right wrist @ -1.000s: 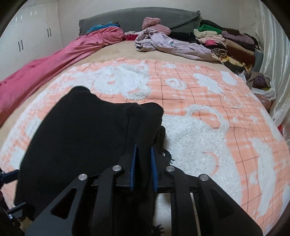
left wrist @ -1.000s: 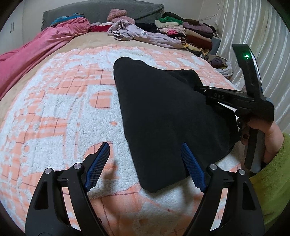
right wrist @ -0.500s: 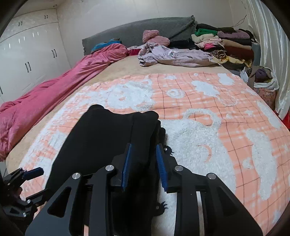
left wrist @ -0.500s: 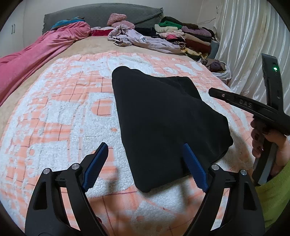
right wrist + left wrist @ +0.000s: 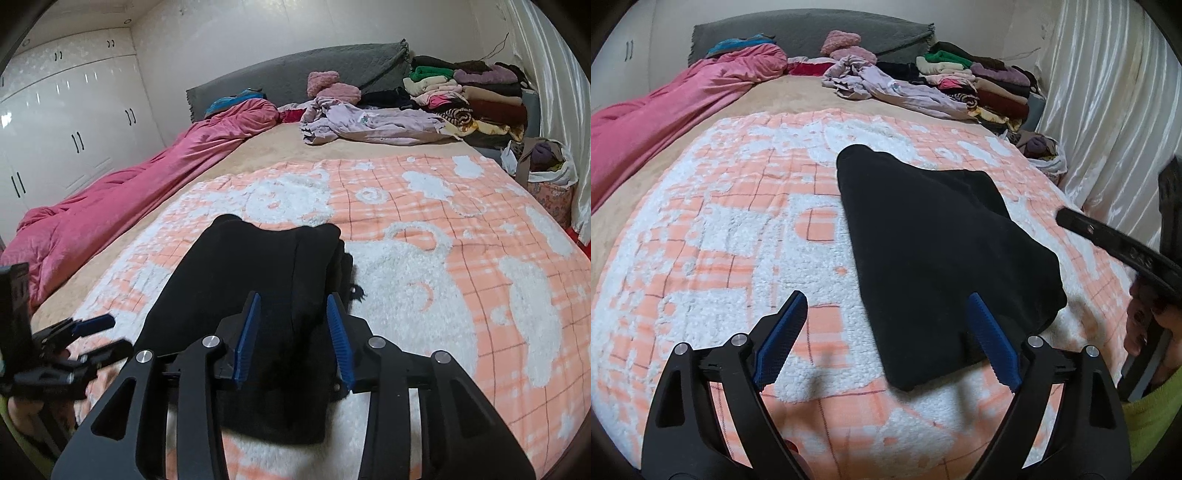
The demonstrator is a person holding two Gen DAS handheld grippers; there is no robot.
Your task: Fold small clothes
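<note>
A: Your left gripper (image 5: 884,338) hangs over the near edge of the blanket (image 5: 713,236), jaws spread wide and nothing between them. One blue pad (image 5: 781,338) sits over bare fleece; the other is over the near left corner of the black garment (image 5: 934,254), and whether it touches the cloth cannot be told.

B: And the right one?

A: Your right gripper (image 5: 293,334) has its jaws partly apart. They have just been opening, and earlier they were pinched on the cloth. In the right wrist view the garment (image 5: 251,280) lies below and between the pads, which stand clear of it on both sides. In the left wrist view one finger of that gripper comes in from the right edge, apart from the garment's right side, with your hand (image 5: 1148,328) and a yellow-green sleeve (image 5: 1152,424) behind it.

B: Where does the garment lie?

A: Flat on the orange-and-white blanket, folded to a rough wedge, its wide end toward the near edge and its narrow end toward the middle of the bed. Along its right side a folded layer shows as a raised band.

B: Further out?

A: A pink quilt (image 5: 122,195) runs along the bed's left edge. A lilac garment (image 5: 373,123) lies crumpled near the grey headboard (image 5: 295,74). A stack of folded clothes (image 5: 476,96) fills the far right corner, with a bag (image 5: 546,177) beside that corner.
</note>
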